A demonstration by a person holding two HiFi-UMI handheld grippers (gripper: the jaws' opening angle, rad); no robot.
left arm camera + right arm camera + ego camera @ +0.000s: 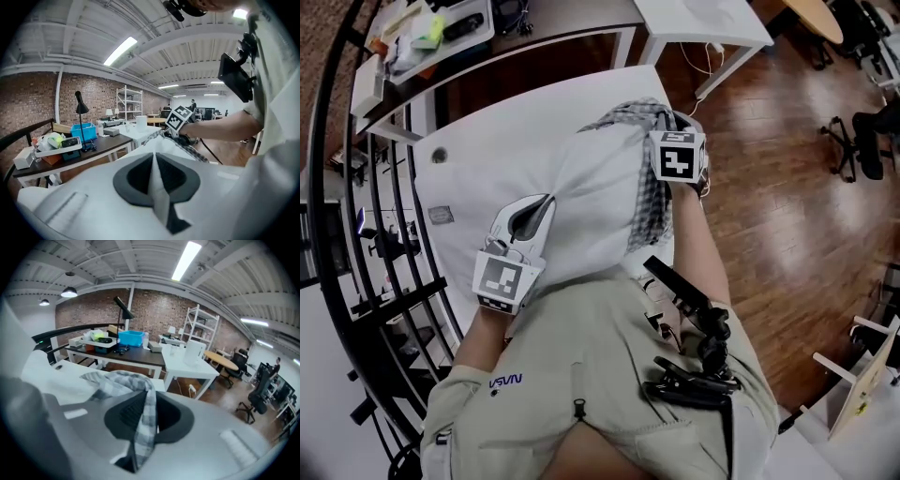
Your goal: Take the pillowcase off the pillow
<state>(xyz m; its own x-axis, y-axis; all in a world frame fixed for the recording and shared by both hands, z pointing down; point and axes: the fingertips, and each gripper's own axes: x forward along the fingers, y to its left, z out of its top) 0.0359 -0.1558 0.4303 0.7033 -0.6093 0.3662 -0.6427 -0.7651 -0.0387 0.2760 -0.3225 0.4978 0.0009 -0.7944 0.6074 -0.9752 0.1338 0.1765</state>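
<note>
A white pillow (pixel 591 206) is held up above a white bed surface (pixel 506 131). A grey-and-white checked pillowcase (pixel 648 202) hangs bunched along the pillow's far right end. My left gripper (pixel 546 204) is at the pillow's near left corner, shut on a fold of the white pillow fabric (pixel 156 187). My right gripper (pixel 667 131) is at the far right end, shut on a strip of the checked pillowcase (pixel 146 423). The rest of the pillowcase (pixel 117 379) trails ahead of those jaws. From the left gripper view the right gripper's marker cube (pixel 178 118) shows beyond the pillow.
A dark desk (pixel 534 42) with a tray of small items (pixel 431 33) stands behind the bed, with a white table (pixel 703 19) beside it. A black metal rail (pixel 337 234) runs along the left. Office chairs (pixel 862 141) stand on the wooden floor at the right.
</note>
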